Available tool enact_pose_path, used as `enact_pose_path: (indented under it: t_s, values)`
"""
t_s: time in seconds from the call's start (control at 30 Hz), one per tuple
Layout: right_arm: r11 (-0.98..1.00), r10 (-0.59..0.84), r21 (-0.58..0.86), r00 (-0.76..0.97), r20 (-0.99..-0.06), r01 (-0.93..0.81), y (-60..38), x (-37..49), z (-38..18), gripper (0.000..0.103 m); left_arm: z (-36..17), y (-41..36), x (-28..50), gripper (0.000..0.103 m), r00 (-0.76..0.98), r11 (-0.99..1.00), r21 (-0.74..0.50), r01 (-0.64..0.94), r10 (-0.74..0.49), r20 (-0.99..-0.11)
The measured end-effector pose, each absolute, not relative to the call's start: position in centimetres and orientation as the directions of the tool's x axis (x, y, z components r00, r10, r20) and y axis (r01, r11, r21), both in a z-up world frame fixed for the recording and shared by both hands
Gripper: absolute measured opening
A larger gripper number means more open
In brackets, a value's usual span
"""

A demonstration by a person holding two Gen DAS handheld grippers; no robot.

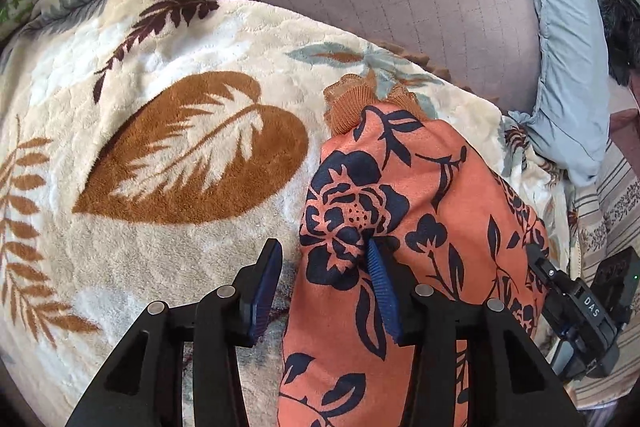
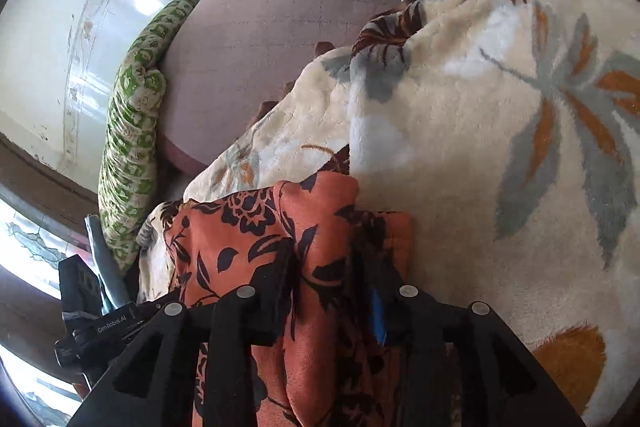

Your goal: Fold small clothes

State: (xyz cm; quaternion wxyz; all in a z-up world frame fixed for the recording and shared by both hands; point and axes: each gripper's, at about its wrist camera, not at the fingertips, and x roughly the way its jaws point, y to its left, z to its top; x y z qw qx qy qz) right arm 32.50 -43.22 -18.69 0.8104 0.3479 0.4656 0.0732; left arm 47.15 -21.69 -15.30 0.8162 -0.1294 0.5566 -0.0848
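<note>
Now the orange floral garment [image 1: 420, 195] lies bunched on the leaf-patterned blanket [image 1: 160, 107], lower right in the left wrist view. Left gripper [image 1: 324, 279] stands spread, one finger on the cloth edge; right gripper [image 2: 332, 291] straddles a fold, and I cannot tell if it pinches.

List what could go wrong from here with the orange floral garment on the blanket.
1. The left gripper has its jaws apart, and only one pad touches the orange floral garment: closing may catch just a fold.
2. Its other pad sits over the fleece blanket, which could be pinched too.
3. In the right wrist view the cloth bunches between the right gripper fingers, so any fold may come out crooked.
</note>
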Motion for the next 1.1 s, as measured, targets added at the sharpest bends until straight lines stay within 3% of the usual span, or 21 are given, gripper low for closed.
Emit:
enact_pose_path:
  t_s: [0.17, 0.33, 0.6, 0.8, 1.0, 1.1]
  values:
    - [0.758, 0.433, 0.621, 0.557, -0.709, 0.201, -42.7, 30.6, -17.0, 0.040, -13.2, -22.1, 44.5, 0.043, 0.394, 0.963, -0.268, 0.027, -0.256, -0.883]
    - [0.749, 0.416, 0.621, 0.565, -0.713, 0.232, -43.0, 28.1, -15.8, 0.072, -11.2, -22.1, 42.2, 0.044, 0.400, 0.967, -0.248, 0.053, -0.248, -0.882]
    - [0.770, 0.364, 0.590, 0.591, -0.720, 0.244, -44.5, 25.1, -13.9, 0.085, -8.0, -18.9, 40.6, 0.046, 0.422, 0.979, -0.194, 0.054, -0.199, -0.884]
    - [0.707, 0.433, 0.666, 0.597, -0.675, 0.240, -45.3, 25.6, -15.6, 0.086, -10.0, -16.5, 42.5, 0.046, 0.307, 0.942, -0.334, -0.002, -0.318, -0.897]
    - [0.692, 0.501, 0.689, 0.544, -0.673, 0.215, -42.8, 27.2, -18.1, 0.085, -13.0, -18.5, 43.0, 0.046, 0.194, 0.897, -0.441, 0.039, -0.440, -0.877]
    - [0.684, 0.532, 0.706, 0.538, -0.654, 0.182, -42.2, 27.0, -18.3, 0.085, -13.1, -18.3, 42.7, 0.053, 0.189, 0.877, -0.476, 0.067, -0.480, -0.857]
